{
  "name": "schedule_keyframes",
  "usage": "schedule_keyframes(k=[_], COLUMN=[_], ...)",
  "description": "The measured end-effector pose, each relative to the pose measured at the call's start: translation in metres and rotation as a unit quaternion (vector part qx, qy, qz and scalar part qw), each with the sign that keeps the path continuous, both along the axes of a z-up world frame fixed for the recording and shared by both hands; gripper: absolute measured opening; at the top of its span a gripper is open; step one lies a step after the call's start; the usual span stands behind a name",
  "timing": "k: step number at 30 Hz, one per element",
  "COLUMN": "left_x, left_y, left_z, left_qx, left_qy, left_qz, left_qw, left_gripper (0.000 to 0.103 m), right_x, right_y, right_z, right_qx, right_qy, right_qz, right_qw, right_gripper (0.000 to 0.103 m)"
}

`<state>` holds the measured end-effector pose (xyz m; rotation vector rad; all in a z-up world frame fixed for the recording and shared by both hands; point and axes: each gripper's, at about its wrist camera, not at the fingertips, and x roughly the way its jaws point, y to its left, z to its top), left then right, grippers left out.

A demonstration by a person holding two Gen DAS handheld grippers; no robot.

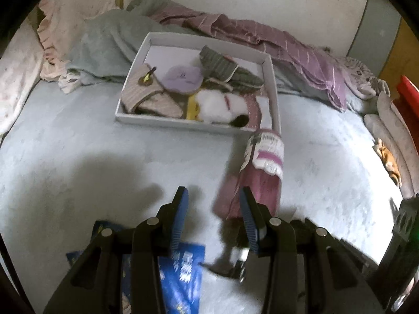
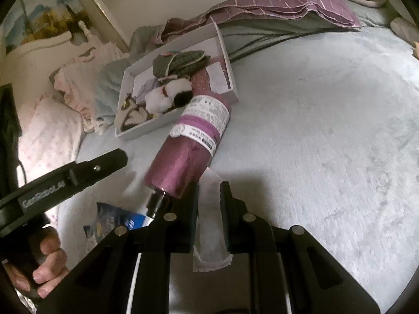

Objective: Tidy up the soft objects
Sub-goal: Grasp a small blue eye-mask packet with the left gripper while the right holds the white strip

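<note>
A folded magenta umbrella (image 2: 188,141) with a white label band hangs tilted above the bed, its clear sleeve (image 2: 210,222) pinched in my right gripper (image 2: 209,191), which is shut on it. In the left wrist view the umbrella (image 1: 259,172) is blurred, just right of my left gripper (image 1: 213,196), which is open and empty. A white tray (image 1: 273,83) on the bed holds a white plush toy (image 1: 222,104), a lavender pouch (image 1: 182,77), striped cloths and a dark green striped bundle (image 1: 227,68). The tray (image 2: 233,83) also shows in the right wrist view.
A blue printed packet (image 1: 180,272) lies on the pale blue bedsheet (image 1: 78,141) under my left gripper. Rumpled purple striped bedding (image 1: 288,44), a grey blanket (image 1: 104,39) and pink ruffled pillows (image 1: 65,13) line the far side. A hand holds the left gripper's handle (image 2: 47,251).
</note>
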<state>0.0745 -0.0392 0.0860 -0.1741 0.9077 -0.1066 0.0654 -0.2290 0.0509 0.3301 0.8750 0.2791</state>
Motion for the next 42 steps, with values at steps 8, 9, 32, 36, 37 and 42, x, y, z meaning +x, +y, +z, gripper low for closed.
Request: schedule_keyframes(k=[8,9,32,36,37,42], left_x=[-0.030,-0.036,-0.082,-0.091,-0.093,-0.101], left_y=[0.048,0.058,0.105,0.097,0.096,0.093], left_z=[-0.007,-0.007,-0.058,-0.055,-0.052,-0.046], left_qx=[-0.037,-0.046,-0.011,0.001,0.002,0.020], left_qy=[0.028,0.031,0.100,0.101,0.101,0.106], left_qz=[0.020,0.026,0.098,0.109,0.113,0.124], left_qw=[0.9987,0.9981,0.9901,0.9889,0.9884,0.9865], left_gripper=[0.057,0.061,0.084,0.050,0.039,0.005], right_x=[-0.009,-0.011,-0.017,-0.018,-0.018,-0.018], right_y=[0.015,0.017,0.016,0.012,0.010,0.006], right_z=[0.021,0.024,-0.007,-0.008,-0.008,-0.008], right_qx=[0.007,0.008,0.026,0.033,0.037,0.035], right_qy=[-0.019,-0.022,0.026,0.022,0.022,0.018], right_qz=[0.024,0.029,0.053,0.050,0.049,0.042], right_qw=[1.000,0.999,0.998,0.998,0.998,0.998], right_gripper=[0.018,0.018,0.018,0.018,0.018,0.018])
